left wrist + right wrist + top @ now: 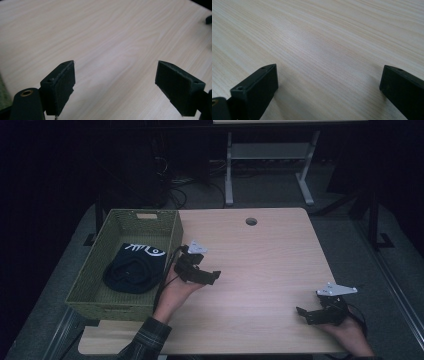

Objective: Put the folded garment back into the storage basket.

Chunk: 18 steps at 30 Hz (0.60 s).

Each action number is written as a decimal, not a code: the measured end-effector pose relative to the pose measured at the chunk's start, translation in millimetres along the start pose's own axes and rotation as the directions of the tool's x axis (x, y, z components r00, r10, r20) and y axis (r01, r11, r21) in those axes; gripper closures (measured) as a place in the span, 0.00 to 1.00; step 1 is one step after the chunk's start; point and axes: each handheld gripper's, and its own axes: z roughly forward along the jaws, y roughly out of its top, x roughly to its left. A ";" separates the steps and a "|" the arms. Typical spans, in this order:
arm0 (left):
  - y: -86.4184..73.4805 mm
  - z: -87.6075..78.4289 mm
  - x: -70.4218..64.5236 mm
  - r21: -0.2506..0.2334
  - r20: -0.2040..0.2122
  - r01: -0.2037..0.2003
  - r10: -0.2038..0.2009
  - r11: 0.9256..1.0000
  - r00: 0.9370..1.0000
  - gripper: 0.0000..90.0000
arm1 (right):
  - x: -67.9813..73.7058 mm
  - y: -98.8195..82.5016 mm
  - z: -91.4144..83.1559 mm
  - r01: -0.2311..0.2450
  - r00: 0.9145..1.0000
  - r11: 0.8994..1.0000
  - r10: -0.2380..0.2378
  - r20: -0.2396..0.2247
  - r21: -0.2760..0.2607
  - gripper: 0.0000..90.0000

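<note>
A green woven basket point(172, 227) stands on the table's left side, and a dark folded garment point(134, 268) with white markings lies inside it. My left gripper point(212, 276) hovers just right of the basket, open and empty, jaws pointing right. In the left gripper view the gripper point(116, 72) has its jaws spread wide over bare wood. My right gripper point(304, 313) rests near the table's front right corner, open and empty. In the right gripper view that gripper point(329, 80) faces light wood grain with nothing between the pads.
The light wooden table point(260, 265) has a round cable hole point(251, 221) near its far edge. Beyond it stand a white desk frame point(270, 165) and tangled cables point(175, 185) on the dark floor.
</note>
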 end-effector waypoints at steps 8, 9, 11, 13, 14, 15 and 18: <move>-25.4 23.8 -16.5 0.041 -0.004 -0.040 0.040 0.998 0.999 0.17 | 0.0 0.0 0.0 0.000 1.000 1.000 0.000 0.000 0.000 0.02; -29.1 26.2 -17.6 0.048 -0.002 -0.048 0.048 0.998 0.999 0.17 | 0.0 0.0 0.0 0.000 1.000 1.000 0.000 0.000 0.000 0.02; -34.5 30.1 -18.8 0.056 -0.001 -0.053 0.053 0.997 0.999 0.17 | 0.0 0.0 0.0 0.000 1.000 1.000 0.000 0.000 0.000 0.02; -40.9 34.4 -19.6 0.069 0.000 -0.055 0.055 0.996 0.998 0.17 | -0.3 0.0 0.1 0.004 1.000 1.000 -0.004 0.002 -0.002 0.02; -44.9 36.6 -20.2 0.075 -0.004 -0.059 0.060 0.995 0.998 0.17 | -0.3 0.0 0.0 0.004 1.000 1.000 -0.004 0.001 -0.002 0.02; -47.1 38.1 -20.5 0.078 -0.003 -0.062 0.062 0.995 0.998 0.17 | -0.3 0.0 0.1 0.004 1.000 1.000 -0.004 0.002 -0.002 0.02; -54.8 42.5 -21.9 0.094 -0.002 -0.068 0.069 0.993 0.998 0.17 | -0.2 0.0 0.0 0.003 1.000 1.000 -0.003 0.002 -0.001 0.02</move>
